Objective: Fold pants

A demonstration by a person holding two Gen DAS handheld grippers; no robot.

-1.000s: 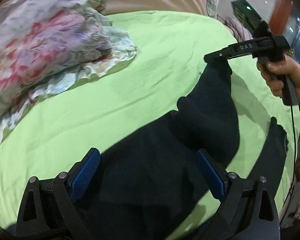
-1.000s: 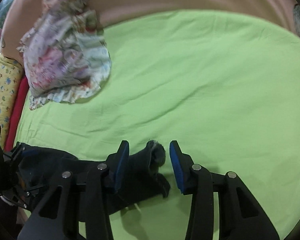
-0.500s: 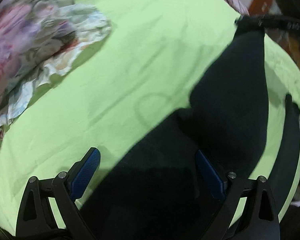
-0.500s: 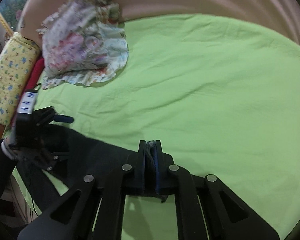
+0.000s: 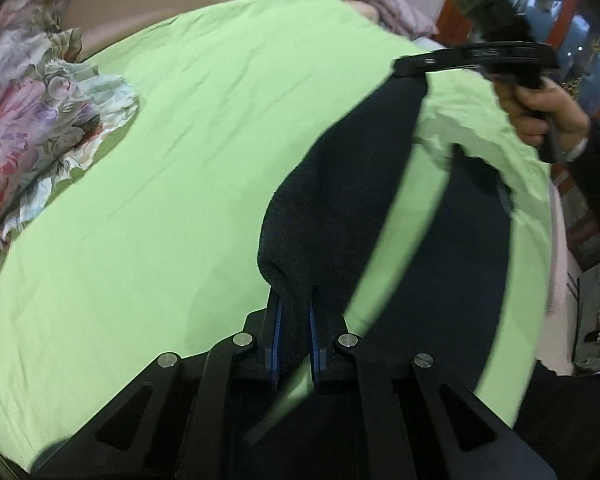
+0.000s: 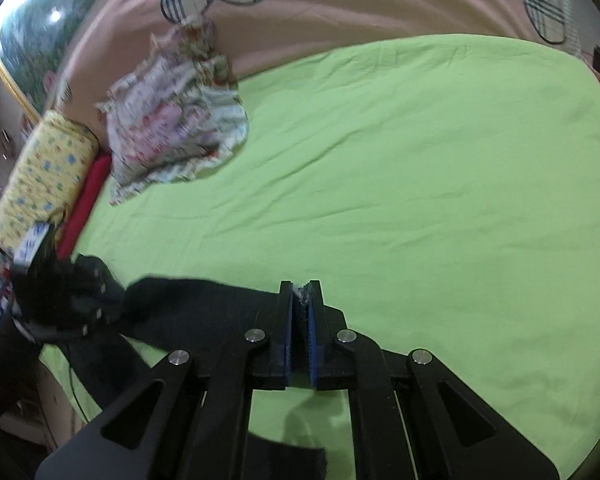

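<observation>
Both grippers held the dark pants off the green sheet at this moment. The left gripper had its blue pads drawn narrow on a thick bunch of the fabric, which rose straight out from between the jaws and ran ahead and to the right. At the far end of that stretch the right gripper pinched the cloth, the person's hand wrapped round its handle. In the right wrist view the right gripper was likewise closed to a slit, with a frayed edge of fabric showing just above the pad tips; from there the pants ran off to the left of the jaws toward the left gripper, blurred at the frame's edge.

A second part of the garment hung loose to the right of the left jaws, trailing toward the bed's edge. A floral cloth lay well ahead and left of both jaws, apart from the work.

The step in hand looked like lifting and stretching one leg taut between the two grips, early in the fold. The next move would probably call for carrying both held ends together over the loose part and lowering them evenly, so the legs lie matched and flat without twist.
</observation>
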